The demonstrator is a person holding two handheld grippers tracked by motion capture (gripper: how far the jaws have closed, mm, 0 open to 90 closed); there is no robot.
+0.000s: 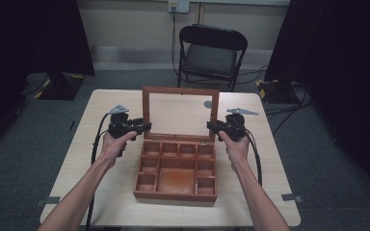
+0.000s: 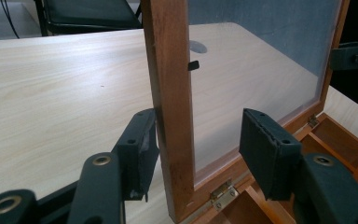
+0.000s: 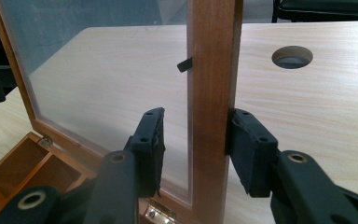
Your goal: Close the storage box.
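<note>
Pale wood table [image 1: 111, 192] on grey carpet, dark curtains both sides, black folding chair [image 1: 212, 50] behind the far edge. Mid-table sits a wooden box [image 1: 176, 168], open, w/ small compartments around a bigger middle one. Its lid [image 1: 180, 114] stands upright at the far side: wood frame w/ a clear pane, brass hinges [image 2: 223, 193] at the bottom.

Left gripper [image 1: 142, 127] is at the lid's left frame post; in the left gripper view the jaws straddle that post, spread wide, one pad [image 2: 142, 149] touching or just beside the post's outer face, the other standing apart in front of the pane. Not clamped.

Right gripper [image 1: 213, 126] is at the lid's right post, same way: jaws apart, outer pad [image 3: 249, 149] against the post, inner one a little off the pane. Round hole [image 3: 292, 57] in the table shows past the lid. Each gripper is held by a bare hand, left hand [image 1: 113, 144] and right hand [image 1: 236, 147], forearms coming in from the bottom.
</note>
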